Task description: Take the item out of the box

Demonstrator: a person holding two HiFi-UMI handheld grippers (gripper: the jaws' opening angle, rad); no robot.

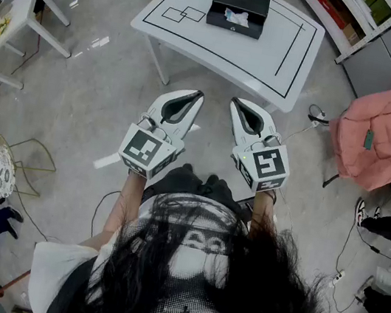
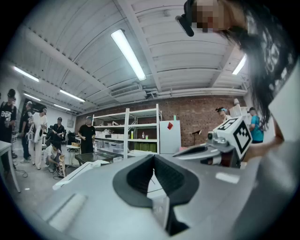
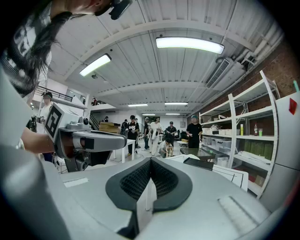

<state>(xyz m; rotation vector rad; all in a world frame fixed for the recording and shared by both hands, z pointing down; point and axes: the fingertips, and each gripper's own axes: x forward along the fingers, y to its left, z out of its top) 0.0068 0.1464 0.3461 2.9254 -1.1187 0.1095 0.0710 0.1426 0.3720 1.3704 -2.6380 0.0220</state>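
As the black box [image 1: 241, 1] lies well ahead, left gripper [image 1: 193, 97] and right gripper [image 1: 236, 104] wait level. Jaws together, empty — no reach yet.

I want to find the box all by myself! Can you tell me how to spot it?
Look for the white table marked with black tape lines. On its far side sits the box. It is the only black thing on the tabletop, and something white shows inside it.
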